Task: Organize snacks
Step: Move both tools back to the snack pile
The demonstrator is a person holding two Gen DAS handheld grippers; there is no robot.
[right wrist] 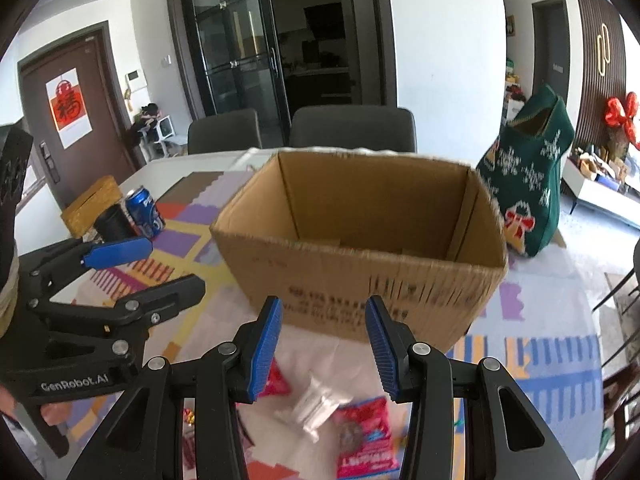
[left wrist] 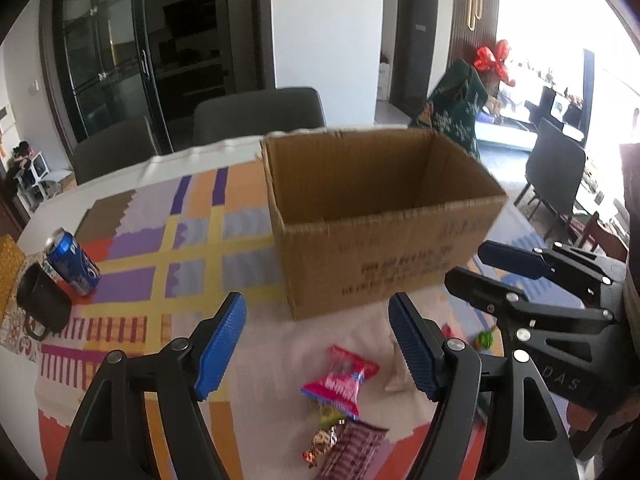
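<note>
An open cardboard box (left wrist: 384,256) stands on the patterned tablecloth; in the right wrist view (right wrist: 360,280) its inside looks empty. My left gripper (left wrist: 316,344) is open and empty above a red snack packet (left wrist: 340,384), with a dark striped packet (left wrist: 352,456) and a small foil sweet (left wrist: 320,446) below it. My right gripper (right wrist: 324,340) is open and empty above a clear wrapped snack (right wrist: 316,408) and a red packet (right wrist: 364,440). Another red packet (right wrist: 276,384) lies behind its left finger. Each gripper shows in the other's view, the right one (left wrist: 480,268) and the left one (right wrist: 168,260).
A blue soda can (left wrist: 74,262) and a black mug (left wrist: 44,304) stand at the table's left, next to a yellow box (right wrist: 92,204). A green knitted bag (right wrist: 524,184) stands right of the cardboard box. Grey chairs (right wrist: 352,128) line the far edge.
</note>
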